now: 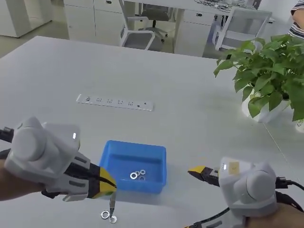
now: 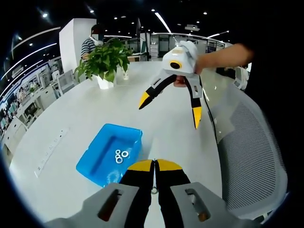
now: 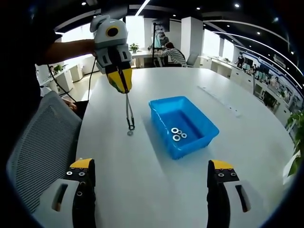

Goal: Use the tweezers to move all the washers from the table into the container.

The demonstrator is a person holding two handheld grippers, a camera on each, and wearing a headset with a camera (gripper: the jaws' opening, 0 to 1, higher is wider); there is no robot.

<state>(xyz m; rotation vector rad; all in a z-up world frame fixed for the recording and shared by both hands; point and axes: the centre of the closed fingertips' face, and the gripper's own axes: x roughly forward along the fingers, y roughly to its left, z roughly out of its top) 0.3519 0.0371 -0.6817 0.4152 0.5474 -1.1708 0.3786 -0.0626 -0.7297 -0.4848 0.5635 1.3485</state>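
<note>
Tweezers point(image 3: 128, 111) hang from the left gripper point(image 3: 122, 84), whose yellow-tipped jaws are pressed together on the upper end; their long axis stands nearly upright, tips pointing down at the table point(image 1: 190, 95). In the head view the left gripper comes in from the lower left, held in a hand, its jaws reaching to the right and a little downward, just in front of the near wall of the blue container point(image 1: 156, 183). The tweezer tips sit at two loose washers point(image 1: 105, 214) lying on the table just outside that wall; whether the tips actually pinch one I cannot tell. Three more washers in the container point(image 3: 176, 134) lie close together on its floor. The right gripper point(image 2: 169, 111) is held above the table to the right of the container, its jaws spread wide apart with nothing between them, pointing leftward toward the container. A white power strip point(image 1: 114, 102) lies farther back on the table; a potted plant point(image 1: 270, 80) stands at the far right.
</note>
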